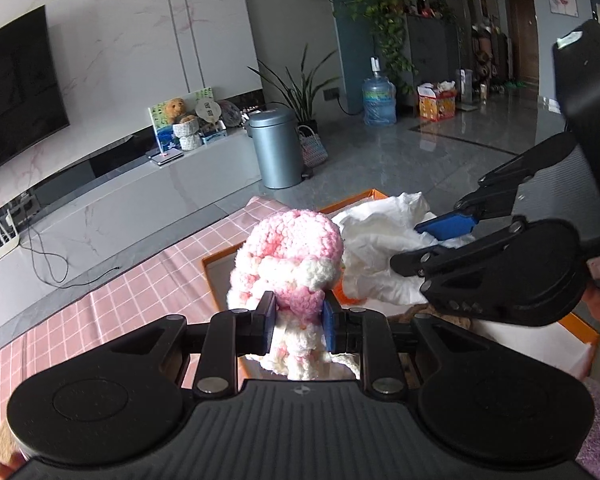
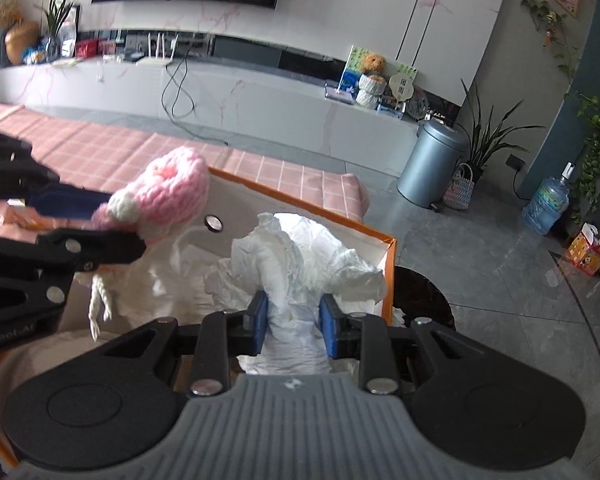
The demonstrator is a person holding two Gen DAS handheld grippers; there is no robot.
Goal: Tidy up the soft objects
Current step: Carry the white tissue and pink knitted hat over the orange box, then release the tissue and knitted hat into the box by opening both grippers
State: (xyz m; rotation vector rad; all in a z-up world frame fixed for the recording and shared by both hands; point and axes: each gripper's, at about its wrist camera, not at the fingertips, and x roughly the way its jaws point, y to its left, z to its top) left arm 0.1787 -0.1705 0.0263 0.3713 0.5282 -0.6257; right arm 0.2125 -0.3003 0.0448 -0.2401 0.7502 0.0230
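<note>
Placement step: the left gripper pinches the pink knitted toy above the orange box; the right gripper pinches white crumpled fabric inside it. Next move likely requires lowering, then releasing.

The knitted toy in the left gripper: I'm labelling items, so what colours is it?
The knitted toy is pink and white, mottled; it shows best in the left wrist view.

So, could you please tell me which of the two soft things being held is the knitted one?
The pink-and-white knitted piece in the left claw; the right claw holds smooth, crumpled white cloth instead.
</note>
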